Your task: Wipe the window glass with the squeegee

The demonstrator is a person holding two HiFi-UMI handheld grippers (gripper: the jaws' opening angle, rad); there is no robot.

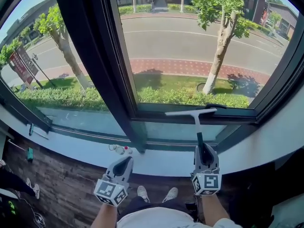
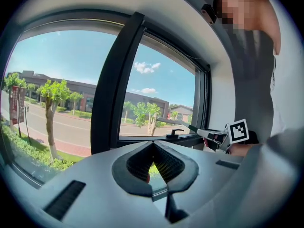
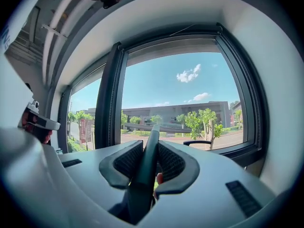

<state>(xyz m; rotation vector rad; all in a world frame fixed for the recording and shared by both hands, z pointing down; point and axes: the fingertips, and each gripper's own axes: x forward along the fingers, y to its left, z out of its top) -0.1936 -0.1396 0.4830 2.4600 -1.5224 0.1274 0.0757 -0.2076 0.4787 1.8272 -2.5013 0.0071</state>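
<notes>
the right gripper (image 1: 203,151) has its 2 jaws closed on the dark handle of the squeegee (image 1: 198,129). the right gripper view shows that handle running straight up between the ribbed pads (image 3: 172,161), which press on it from both sides. the shaft reaches forward from the jaws to a pale blade that lies level across its far end. from the head view, the blade sits at the bottom edge of the window glass (image 1: 190,46), right above the lower rail of the dark frame (image 1: 90,56). whether the rubber edge actually touches the pane cannot be told. a black window handle (image 1: 209,106) sits at the blade's right end, ahead and a little right of this gripper.

the left gripper (image 1: 124,161) is just to the left of the right one and lower, held over the white sill (image 1: 161,164). its tips point toward the thick upright post of the frame. in the left gripper view its jaws meet at the tips with nothing between them, and only greenery and glass show through the small gap behind. off to its right, that view catches the right gripper (image 2: 216,137) with its marker cube and the squeegee shaft angling toward the pane.

behind both grippers, 2 pale shoes (image 1: 156,193) stand on the dark wood floor (image 1: 57,175).
</notes>
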